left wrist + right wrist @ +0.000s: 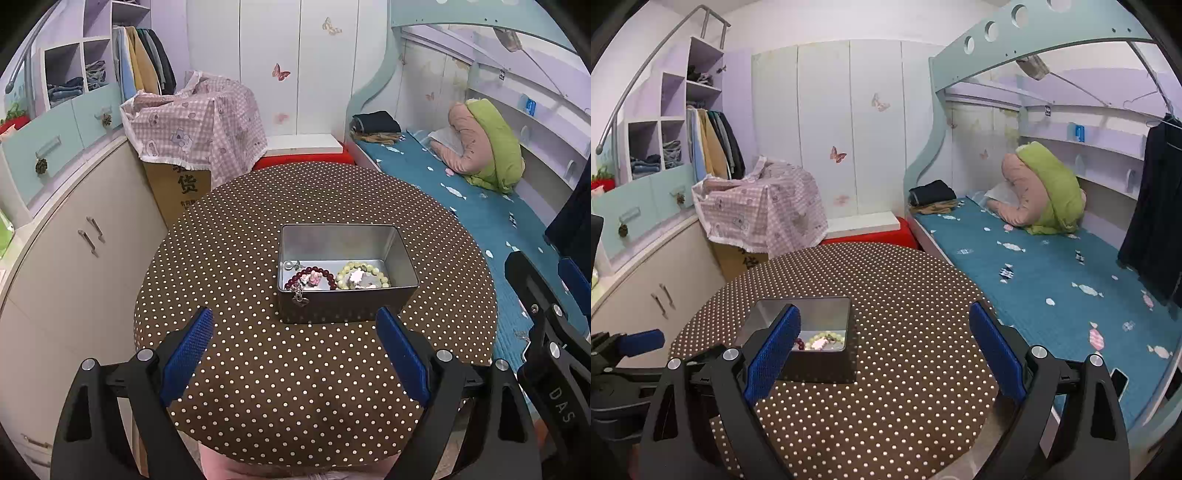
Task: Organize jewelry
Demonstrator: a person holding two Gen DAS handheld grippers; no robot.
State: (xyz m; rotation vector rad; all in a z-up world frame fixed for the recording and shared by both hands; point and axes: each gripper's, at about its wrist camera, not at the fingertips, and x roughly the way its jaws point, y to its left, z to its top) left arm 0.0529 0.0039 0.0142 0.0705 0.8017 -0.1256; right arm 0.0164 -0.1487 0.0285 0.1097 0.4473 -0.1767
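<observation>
Bracelets (334,277) in unlabelled tin (343,236)

The polka-dot surface (258,229) lies bare all around the metal tin (347,312), its only obstacle, standing near the middle with an open top. The dark red bead bracelet (314,275) and pale green bead bracelet (364,278) cover the tin's near floor; its far half is free.
</observation>
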